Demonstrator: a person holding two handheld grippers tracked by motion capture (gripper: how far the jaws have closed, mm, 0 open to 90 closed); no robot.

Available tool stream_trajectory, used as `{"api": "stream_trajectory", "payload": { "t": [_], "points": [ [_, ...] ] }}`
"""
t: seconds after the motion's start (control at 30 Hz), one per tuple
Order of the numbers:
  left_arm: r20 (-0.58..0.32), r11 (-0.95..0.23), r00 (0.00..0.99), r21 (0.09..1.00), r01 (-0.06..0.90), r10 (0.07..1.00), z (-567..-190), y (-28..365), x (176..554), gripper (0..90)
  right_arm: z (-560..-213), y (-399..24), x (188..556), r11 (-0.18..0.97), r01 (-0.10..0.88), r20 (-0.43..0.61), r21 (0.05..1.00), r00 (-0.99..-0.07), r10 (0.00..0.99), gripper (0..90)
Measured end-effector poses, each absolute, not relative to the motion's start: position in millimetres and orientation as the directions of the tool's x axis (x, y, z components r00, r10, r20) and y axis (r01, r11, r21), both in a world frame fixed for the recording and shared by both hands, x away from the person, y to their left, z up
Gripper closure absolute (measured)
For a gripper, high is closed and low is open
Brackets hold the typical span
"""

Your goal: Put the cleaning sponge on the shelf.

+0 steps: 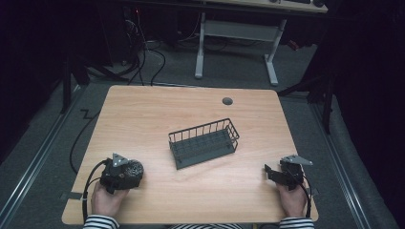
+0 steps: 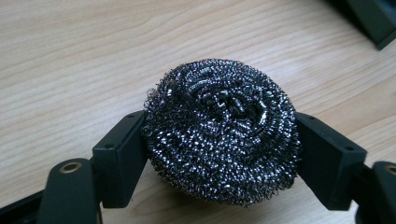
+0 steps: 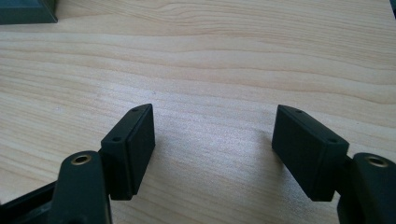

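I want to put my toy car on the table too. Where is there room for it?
Lots of bare table lies behind the wire basket, up to the round hole. The front strip between the left claw, shut on the steel scrubber, and the open right claw is free too. Only the middle, with the basket, is taken.

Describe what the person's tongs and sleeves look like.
Both tongs, left and right, are black, each topped with a grey three-cornered plate and trailing a black cable. Their jaws end in flat rectangular black pads on arms with brass-coloured rivets. The sleeves are black-and-white striped.
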State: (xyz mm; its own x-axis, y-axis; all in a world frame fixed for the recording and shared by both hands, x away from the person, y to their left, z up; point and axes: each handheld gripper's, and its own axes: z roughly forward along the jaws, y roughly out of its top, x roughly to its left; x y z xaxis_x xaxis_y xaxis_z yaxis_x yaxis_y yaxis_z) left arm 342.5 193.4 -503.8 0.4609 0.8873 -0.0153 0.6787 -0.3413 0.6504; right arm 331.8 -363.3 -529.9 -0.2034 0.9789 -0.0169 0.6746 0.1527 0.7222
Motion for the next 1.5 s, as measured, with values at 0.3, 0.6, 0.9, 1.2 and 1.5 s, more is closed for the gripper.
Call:
{"api": "stream_trajectory", "payload": {
  "t": [0.3,0.6,0.9,1.2,1.5],
  "points": [
    [-0.036,-0.354,0.503,0.668,0.654,0.863,-482.1,184.2,348.8,25.3,-529.9,-363.3,331.8,0.152,0.675,-0.016,0.722,-0.203,0.979,30.1],
    [-0.068,-0.348,0.539,0.695,0.630,0.840,-461.6,175.7,356.8,25.3,-529.9,-363.3,331.8,0.152,0.675,-0.015,0.722,-0.203,0.979,30.1],
    [-0.092,-0.341,0.569,0.718,0.606,0.817,-436.8,166.7,368.1,25.4,-529.9,-363.3,331.8,0.153,0.674,-0.016,0.722,-0.204,0.979,30.1],
    [-0.087,-0.364,0.608,0.732,0.576,0.789,-415.5,147.8,379.5,25.4,-529.9,-363.2,331.7,0.155,0.674,-0.017,0.722,-0.206,0.978,29.9],
    [-0.102,-0.366,0.639,0.747,0.556,0.762,-400.3,127.6,392.5,25.6,-529.9,-362.9,331.5,0.153,0.675,-0.015,0.722,-0.206,0.978,29.9]
  ]
}}
